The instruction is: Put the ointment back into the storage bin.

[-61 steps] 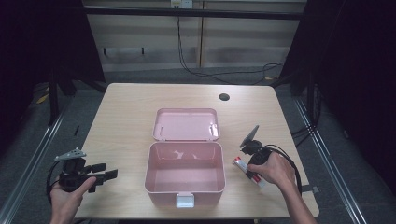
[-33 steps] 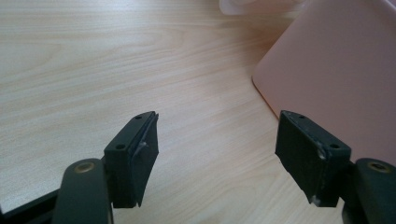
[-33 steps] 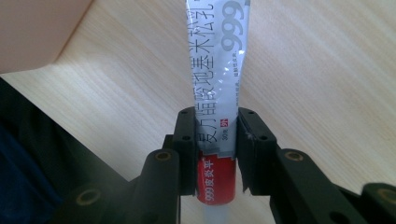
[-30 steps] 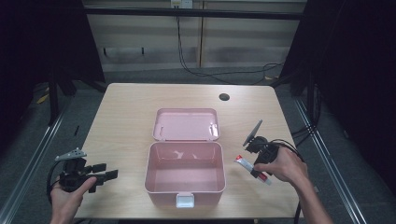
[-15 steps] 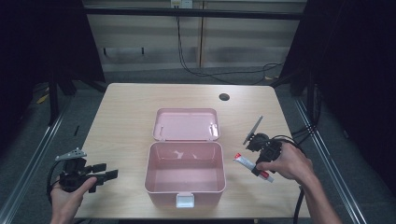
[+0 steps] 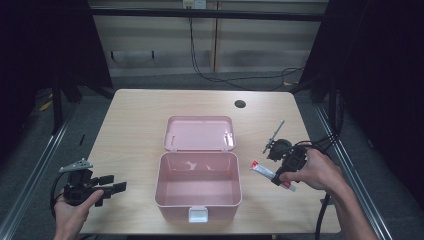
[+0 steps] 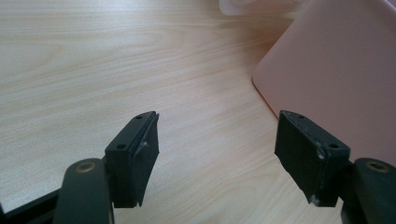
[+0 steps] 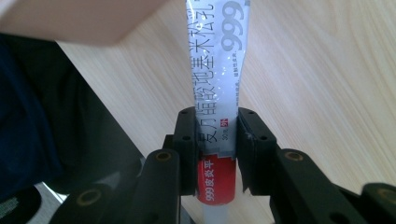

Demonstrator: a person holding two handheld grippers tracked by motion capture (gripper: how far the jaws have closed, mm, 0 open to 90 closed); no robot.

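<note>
We start from the wooden surface point(image 6: 135, 130), which carries a pink box point(image 6: 196, 185) standing open at its middle, lid point(image 6: 199, 133) laid back flat behind it and the inside bare. To the right of the box, apart from its wall, lies a white ointment tube point(image 6: 266, 173) with a red end, and this is the thing we judge to be in hand, most likely bound for the box.

Our right claw point(image 8: 215, 140) is pinching that tube, its jaws pressed against both sides near the red end, the printed length running away from the claw toward the box. To do this step well we should keep the squeeze gentle, since a soft tube will buckle or slip, lift straight off the surface before swinging left, and clear the box rim before lowering.

The right hand point(image 6: 312, 171) wraps the tool from above, wrist bent inward, forearm coming in from the lower right corner.

Our left claw point(image 7: 217, 144) is spread wide with nothing between its jaws, held low at the near left, pointing at the box's side; the left hand point(image 6: 75, 207) grips it from below.
</note>
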